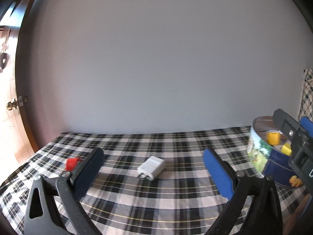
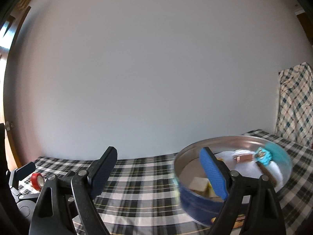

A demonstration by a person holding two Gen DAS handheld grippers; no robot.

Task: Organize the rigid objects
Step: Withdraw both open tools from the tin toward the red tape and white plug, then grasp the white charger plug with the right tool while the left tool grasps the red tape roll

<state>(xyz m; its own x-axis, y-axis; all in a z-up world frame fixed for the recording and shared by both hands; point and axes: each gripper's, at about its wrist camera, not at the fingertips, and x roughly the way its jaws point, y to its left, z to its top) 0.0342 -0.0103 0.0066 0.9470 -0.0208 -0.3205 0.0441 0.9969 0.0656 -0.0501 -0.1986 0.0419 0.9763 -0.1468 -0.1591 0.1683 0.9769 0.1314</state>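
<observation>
My left gripper (image 1: 153,166) is the nearer one, spread wide and empty. The white USB charger (image 1: 151,167) lies on the plaid cloth (image 1: 176,201) dead ahead at twelve o'clock between my fingers, long axis running from seven to one o'clock, prongs toward me. My right gripper (image 2: 158,173), also wide and empty, hangs by the round tin (image 2: 187,195), at its three o'clock.

On the tabletop (image 1: 156,199) we find the charger (image 1: 151,167) near the middle, the tape roll (image 1: 71,163) well apart to its left, and the round tin (image 2: 230,174) far off to its right. Small items lie in the tin. The wall (image 1: 156,58) stands behind the tabletop's far edge
</observation>
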